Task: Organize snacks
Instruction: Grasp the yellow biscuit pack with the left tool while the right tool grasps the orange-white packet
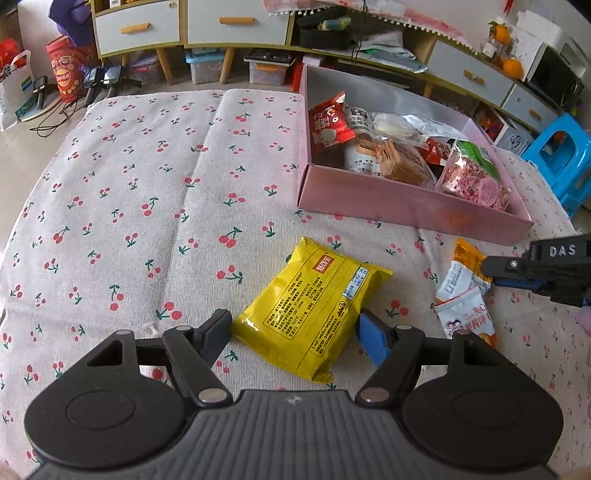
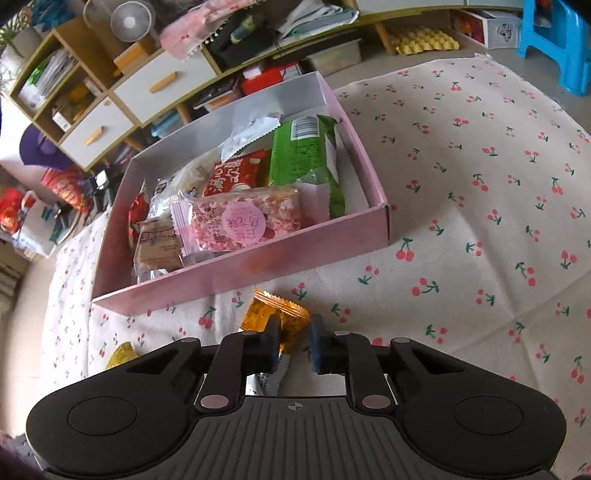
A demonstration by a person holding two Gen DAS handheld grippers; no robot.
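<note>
While your left gripper (image 1: pixel 295 328) sat low over the cherry-print cloth (image 1: pixel 147 184), its jaws straddled the yellow snack packet (image 1: pixel 314 310): the black finger (image 1: pixel 216 328) touched the packet's near left corner, the blue-padded finger (image 1: pixel 373 341) stood just beside its right edge, and whether the pads pressed or merely bracketed it you could not tell from the left wrist view. Your right gripper (image 2: pixel 293 345) had its jaws narrowed to a slim gap, and the orange-and-white snack packet (image 2: pixel 275 314) lay under and between the fingers; the left wrist view showed that gripper's tips (image 1: pixel 491 271) at the packet's upper edge (image 1: pixel 465 291), so it read as pinched on the packet. Both packets lay flat on the cloth, well apart from each other, the orange one to the right of the yellow. Just beyond them stood the pink box (image 2: pixel 236 269), open-topped, its near wall close to the orange packet. Inside it lay a pink-speckled bar (image 2: pixel 240 218) against the near wall, a green packet (image 2: pixel 306 162) behind it, a red packet (image 1: pixel 327 125) at the far left corner, and several clear-wrapped biscuits. Farther off stood a low shelf unit with white drawers (image 1: pixel 236 22) and a blue stool (image 1: pixel 561 155) at the right.
</note>
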